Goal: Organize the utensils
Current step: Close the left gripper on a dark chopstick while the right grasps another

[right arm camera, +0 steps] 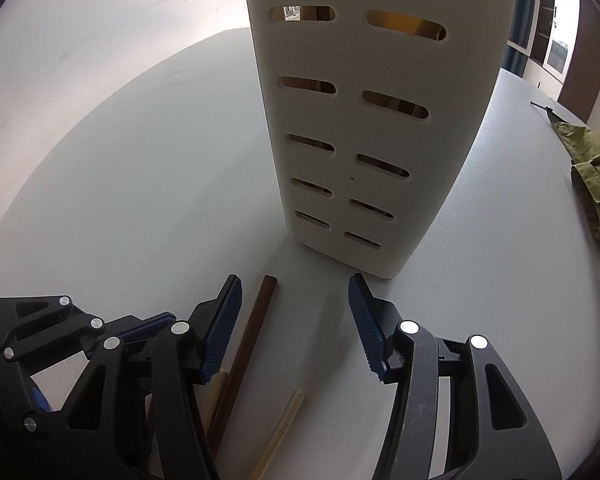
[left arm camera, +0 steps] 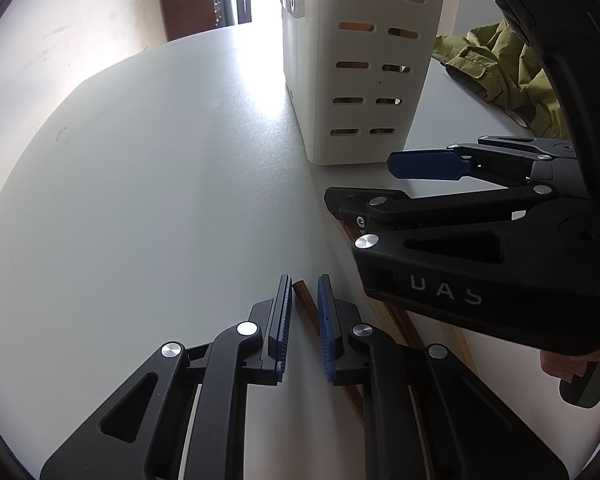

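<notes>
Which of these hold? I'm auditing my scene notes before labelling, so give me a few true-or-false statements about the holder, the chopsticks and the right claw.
1. The holder stands upright on the table. True.
2. The right claw is shut on a chopstick. False: its jaws stand wide apart and grip nothing.
3. A green garment lies on the table. True.
4. The dark chopstick is inside the holder. False: it lies flat on the table in front of it.
5. The holder's walls are solid. False: they have rows of slots.
</notes>
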Motion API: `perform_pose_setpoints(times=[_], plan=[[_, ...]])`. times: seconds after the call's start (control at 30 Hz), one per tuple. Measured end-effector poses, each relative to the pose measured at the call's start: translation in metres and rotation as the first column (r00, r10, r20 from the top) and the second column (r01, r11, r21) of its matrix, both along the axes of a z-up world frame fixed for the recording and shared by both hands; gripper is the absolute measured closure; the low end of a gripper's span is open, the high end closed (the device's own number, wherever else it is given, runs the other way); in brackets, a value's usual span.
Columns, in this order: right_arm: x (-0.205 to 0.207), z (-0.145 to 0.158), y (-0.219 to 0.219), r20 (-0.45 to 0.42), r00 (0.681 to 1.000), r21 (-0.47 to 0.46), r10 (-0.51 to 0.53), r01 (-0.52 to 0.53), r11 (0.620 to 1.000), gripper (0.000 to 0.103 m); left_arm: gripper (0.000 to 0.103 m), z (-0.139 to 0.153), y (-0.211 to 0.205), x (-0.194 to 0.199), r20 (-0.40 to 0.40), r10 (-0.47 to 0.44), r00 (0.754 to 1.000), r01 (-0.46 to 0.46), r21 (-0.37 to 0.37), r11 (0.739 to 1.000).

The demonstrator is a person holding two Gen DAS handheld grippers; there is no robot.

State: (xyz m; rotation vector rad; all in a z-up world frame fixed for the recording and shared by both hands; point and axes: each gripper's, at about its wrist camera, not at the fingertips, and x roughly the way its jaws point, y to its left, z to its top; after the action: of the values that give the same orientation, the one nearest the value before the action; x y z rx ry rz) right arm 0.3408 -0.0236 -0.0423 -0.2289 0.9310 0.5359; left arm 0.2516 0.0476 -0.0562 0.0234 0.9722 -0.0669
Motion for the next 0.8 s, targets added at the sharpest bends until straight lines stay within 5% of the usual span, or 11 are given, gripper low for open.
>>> perform_pose_setpoints(times=[0.23, 0.57, 0.63, 0.8], plan=[[0.003, -0.005, 0.006, -0.022, 1.000, -0.026, -0.003, 0.002, 1.000, 0.055, 0.095, 0.000, 0.006, 0.002, -0.005, 0.009, 1.000, -0.009, -0.010, 1.000], [-0.002, -0.002, 0.016, -0.013, 1.000, -0.079, 0.017, -0.018, 0.997, 0.078, 0.096, 0.000, 0.007, 0.003, -0.009, 0.017, 1.000, -0.017, -0.016, 1.000], [-0.002, -0.001, 0.017, -0.018, 1.000, -0.076, 0.019, -0.021, 0.997, 0.089, 0.096, 0.000, 0.007, 0.003, -0.008, 0.017, 1.000, -0.017, -0.016, 1.000], [-0.002, 0.000, 0.014, -0.020, 1.000, -0.042, 0.005, -0.006, 0.999, 0.094, 0.096, 0.001, 0.012, 0.003, -0.002, 0.029, 1.000, -0.029, -0.022, 0.999]])
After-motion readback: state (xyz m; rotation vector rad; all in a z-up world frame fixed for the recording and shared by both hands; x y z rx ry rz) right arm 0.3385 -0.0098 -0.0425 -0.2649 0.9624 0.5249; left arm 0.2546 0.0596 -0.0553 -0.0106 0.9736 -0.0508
